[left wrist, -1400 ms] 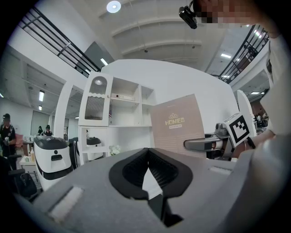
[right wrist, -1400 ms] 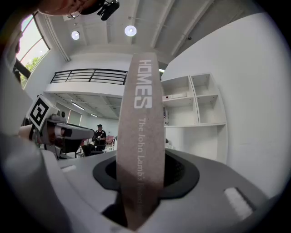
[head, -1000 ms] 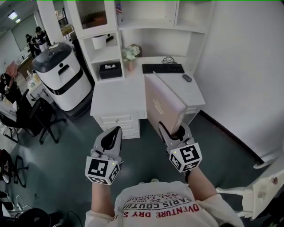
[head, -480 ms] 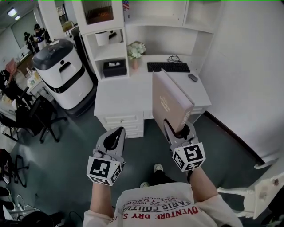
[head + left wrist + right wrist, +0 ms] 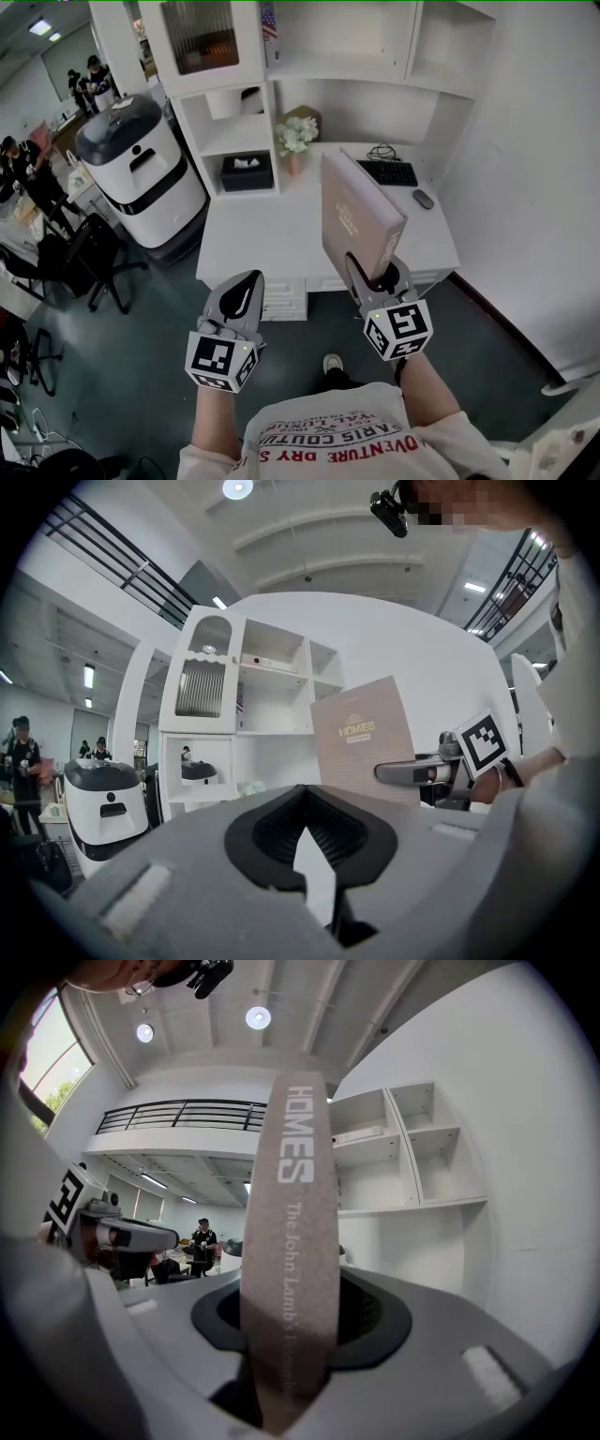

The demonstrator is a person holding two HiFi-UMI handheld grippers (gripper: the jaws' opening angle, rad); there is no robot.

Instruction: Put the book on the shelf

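Observation:
A tall beige book (image 5: 354,216) with "HOMES" on cover and spine stands upright in my right gripper (image 5: 373,268), whose jaws are shut on its lower edge. In the right gripper view the spine (image 5: 298,1204) rises straight up from between the jaws of the right gripper (image 5: 286,1335). My left gripper (image 5: 250,276) hangs level beside it on the left, shut and empty. From the left gripper (image 5: 305,791) I see the book's cover (image 5: 361,733). The white shelf unit (image 5: 337,67) rises over a white desk (image 5: 253,234) just ahead, and its open compartments (image 5: 412,1147) show on the right.
On the desk lie a keyboard (image 5: 387,172), a mouse (image 5: 423,199) and a vase of flowers (image 5: 295,136); a black box (image 5: 247,172) sits in a low cubby. A round white and black machine (image 5: 141,169) and a black office chair (image 5: 89,258) stand left. A white wall bounds the right.
Both grippers and the book have moved forward toward the desk and shelf unit, which now fill more of the head view. The grip on the book is unchanged.

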